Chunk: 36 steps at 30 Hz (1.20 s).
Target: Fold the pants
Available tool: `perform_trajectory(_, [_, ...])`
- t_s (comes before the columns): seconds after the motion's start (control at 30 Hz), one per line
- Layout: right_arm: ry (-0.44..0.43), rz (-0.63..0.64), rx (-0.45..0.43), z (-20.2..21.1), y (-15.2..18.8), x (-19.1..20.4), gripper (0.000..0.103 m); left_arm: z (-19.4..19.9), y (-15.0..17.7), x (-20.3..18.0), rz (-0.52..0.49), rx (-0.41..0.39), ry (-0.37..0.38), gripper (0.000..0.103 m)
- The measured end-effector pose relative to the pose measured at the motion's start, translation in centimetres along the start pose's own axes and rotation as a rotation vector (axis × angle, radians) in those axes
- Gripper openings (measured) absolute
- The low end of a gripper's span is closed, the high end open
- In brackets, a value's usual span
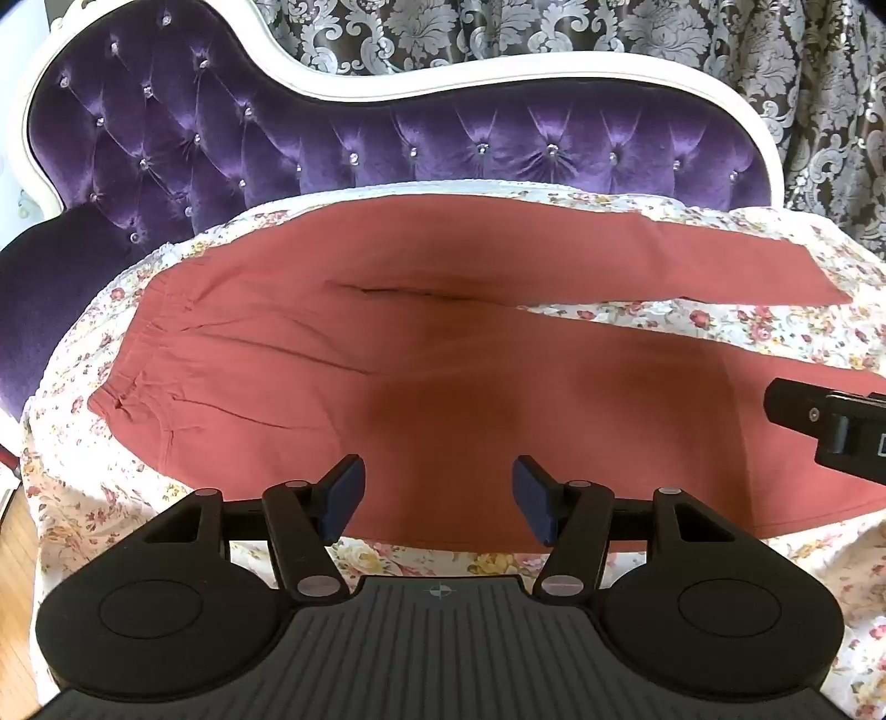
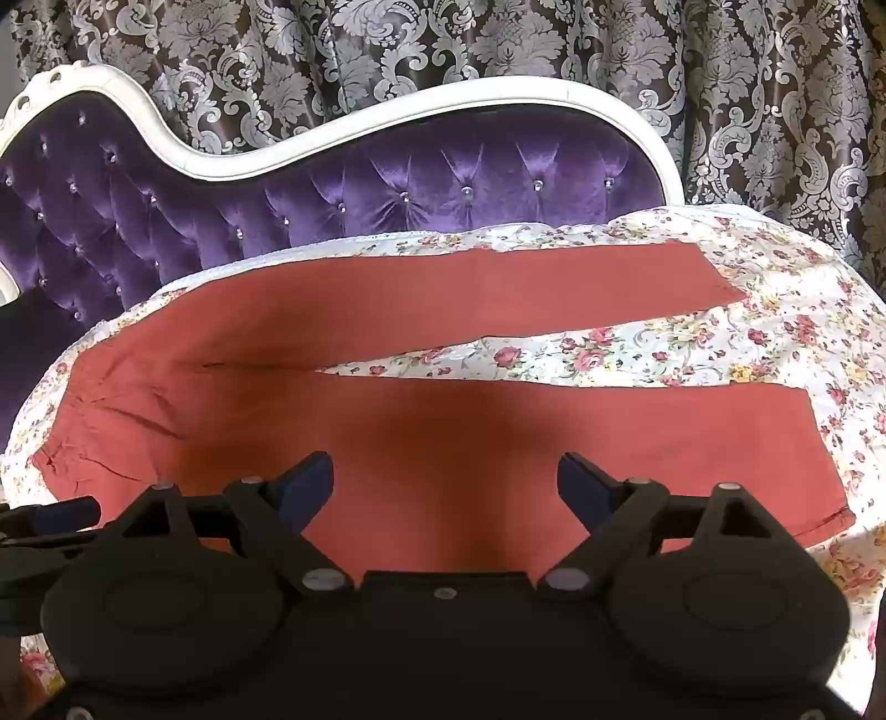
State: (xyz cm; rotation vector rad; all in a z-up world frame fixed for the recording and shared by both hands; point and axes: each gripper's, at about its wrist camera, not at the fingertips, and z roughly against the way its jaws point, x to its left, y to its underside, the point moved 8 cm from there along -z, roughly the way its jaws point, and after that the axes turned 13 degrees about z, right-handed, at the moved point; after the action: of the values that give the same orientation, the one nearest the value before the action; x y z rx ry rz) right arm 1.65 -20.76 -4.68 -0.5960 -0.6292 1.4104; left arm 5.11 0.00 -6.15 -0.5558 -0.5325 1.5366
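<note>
Dark curtains (image 1: 609, 44) patterned with silver damask fill the top of both views, hanging behind a purple tufted sofa back (image 1: 387, 138) edged in a curving white frame (image 1: 498, 83). Below it, across the middle of each frame, a white floral sheet (image 2: 720, 343) with pink and yellow roses covers the seat.

Spread flat on that sheet lie rust-red pants (image 1: 415, 376). Their gathered waistband (image 1: 138, 354) sits at the left side of the left wrist view, and the two legs run toward the right, parting in a narrow V with floral cloth showing between them. In the right wrist view the two leg hems end at the right side of the frame, the upper leg (image 2: 498, 288) lying apart from the lower one (image 2: 609, 443).

At the bottom centre of the left wrist view, the left gripper (image 1: 437, 498) hovers above the near edge of the pants, its blue-padded fingers spread apart and holding nothing. At the bottom centre of the right wrist view, the right gripper (image 2: 446, 487) likewise has its fingers wide apart over the lower leg, empty.
</note>
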Motion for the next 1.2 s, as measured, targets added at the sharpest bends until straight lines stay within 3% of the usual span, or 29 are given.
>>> perform_trajectory(1.2, [0.011, -0.010, 0.082, -1.1, 1.1, 0.1, 0.089, -0.6, 0.8, 0.0, -0.028, 0.018, -0.006, 0.058])
